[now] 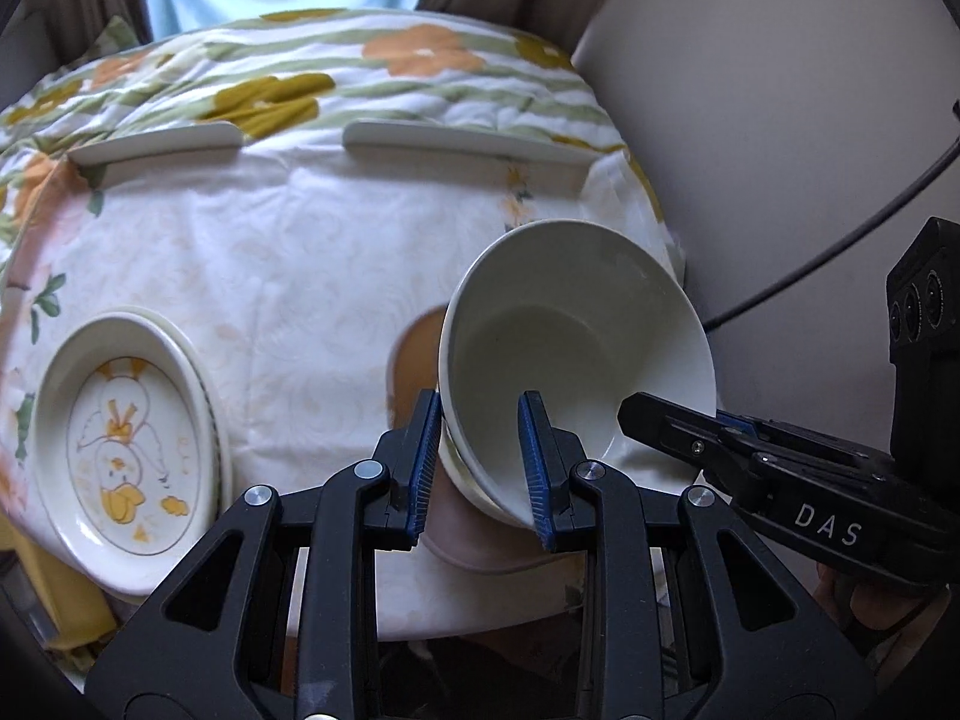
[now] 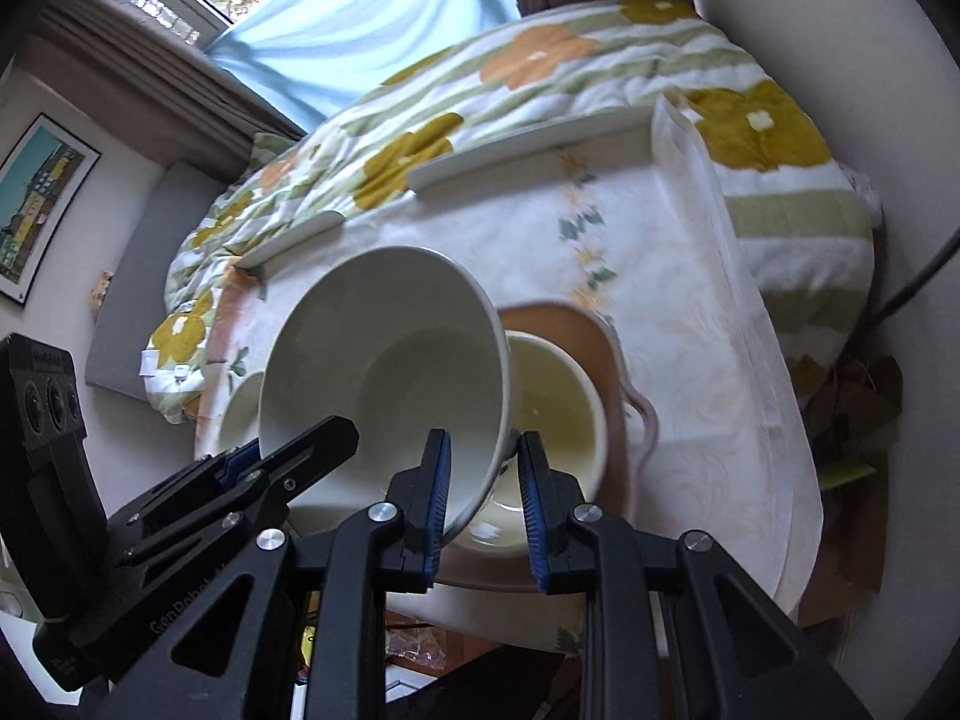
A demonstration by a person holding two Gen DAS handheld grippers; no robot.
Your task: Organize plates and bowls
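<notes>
A large white bowl (image 1: 570, 312) hangs tilted above the table, held by two sides of its rim. My left gripper (image 1: 480, 402) is shut on the near rim, one pad inside the bowl and one outside. My right gripper (image 2: 483, 438) is shut on the same bowl (image 2: 384, 348), across from the left gripper (image 2: 288, 456). In the left wrist view the right gripper (image 1: 666, 414) bites the bowl's right rim. Just below and right of the held bowl, a smaller cream bowl (image 2: 558, 402) sits on a brown plate (image 2: 600, 336).
A duck-pattern plate (image 1: 126, 438) tops a small stack at the table's left. The table (image 1: 300, 252) has a white floral cloth and two white bars (image 1: 468, 141) along its far edge. A flowered quilt (image 2: 540, 60) lies beyond. A wall and black cable (image 1: 840, 240) stand right.
</notes>
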